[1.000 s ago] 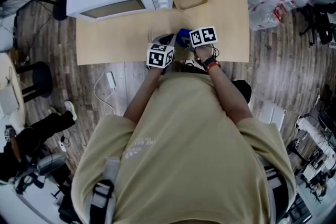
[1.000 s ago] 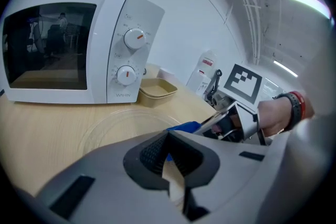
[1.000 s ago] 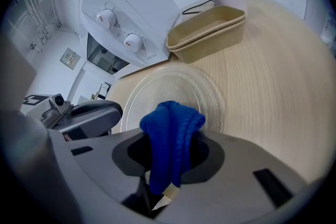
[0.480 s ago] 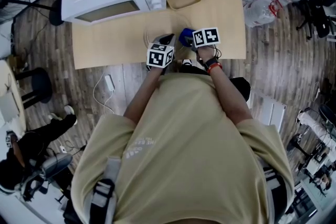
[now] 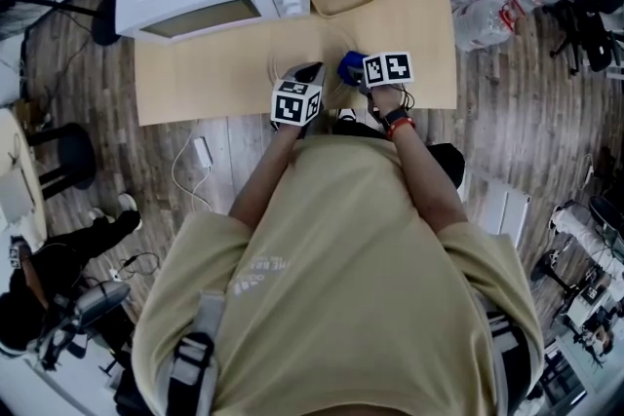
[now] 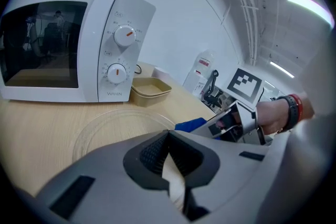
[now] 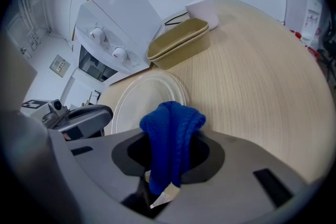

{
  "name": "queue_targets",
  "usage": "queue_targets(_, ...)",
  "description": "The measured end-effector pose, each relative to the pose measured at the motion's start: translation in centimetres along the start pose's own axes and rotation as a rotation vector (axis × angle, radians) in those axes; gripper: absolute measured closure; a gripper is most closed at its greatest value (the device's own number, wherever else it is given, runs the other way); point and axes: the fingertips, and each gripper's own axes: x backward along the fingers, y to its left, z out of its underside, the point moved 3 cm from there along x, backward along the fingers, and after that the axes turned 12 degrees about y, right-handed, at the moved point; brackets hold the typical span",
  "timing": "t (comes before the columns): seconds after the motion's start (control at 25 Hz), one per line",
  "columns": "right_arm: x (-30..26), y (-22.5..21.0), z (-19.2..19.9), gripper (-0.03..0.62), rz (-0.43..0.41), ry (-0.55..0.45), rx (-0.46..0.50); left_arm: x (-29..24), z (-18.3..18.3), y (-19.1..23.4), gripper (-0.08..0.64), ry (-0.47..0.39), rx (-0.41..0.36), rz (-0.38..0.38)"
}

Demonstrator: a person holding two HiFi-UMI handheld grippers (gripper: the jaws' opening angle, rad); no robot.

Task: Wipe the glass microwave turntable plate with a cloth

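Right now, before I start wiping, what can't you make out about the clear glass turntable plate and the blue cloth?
- Clear glass turntable plate, near rim: left gripper view, hidden behind the left gripper, so whether its closed jaws pinch it is unclear.
- Blue cloth touching the plate or not: right gripper view, cloth covers that edge; head view too small.

Left tool (image 6: 168, 136): jaws closed together, nothing gripped. Ahead, the glass plate (image 6: 113, 126) lies flat on the tabletop (image 6: 31, 123) before the microwave (image 6: 58, 44) (blue cloth (image 6: 190, 124) at its right rim).
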Motion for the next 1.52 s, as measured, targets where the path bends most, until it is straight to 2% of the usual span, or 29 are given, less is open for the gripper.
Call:
queue_targets(0.24,-1.1,2.7,-0.7,0.465,-0.092,0.019,-0.005,1.8,0.9,1.9,0.541,-0.014,0.043,-0.044)
queue_targets(0.48,-4.0,8.8,-1.8,0.465,-0.196,0.069,0.099,4.7,2.4,4.9,0.541,-0.034,0.097,-0.108)
queue_targets(0.88,-9.3,17.6,-1.9,0.465,-0.268,0.197,0.272,10.3,6.1,10.3,0.541,-0.068,0.208,-0.234)
queue_targets(1.04,-10.9,19.4,-0.9,0.465,-0.278,0.259,0.319,11.3,6.7,11.2,0.541,-0.08,0.233,-0.253)
queue_targets(1.2,-11.9,19.4,-0.3,0.465,-0.247,0.301,0.337,11.6,6.7,11.6,0.541,-0.084,0.239,-0.258)
queue_targets(1.52,-11.7,18.6,-0.4,0.466,-0.229,0.308,0.327,10.7,6.5,11.2,0.541,-0.069,0.227,-0.242)
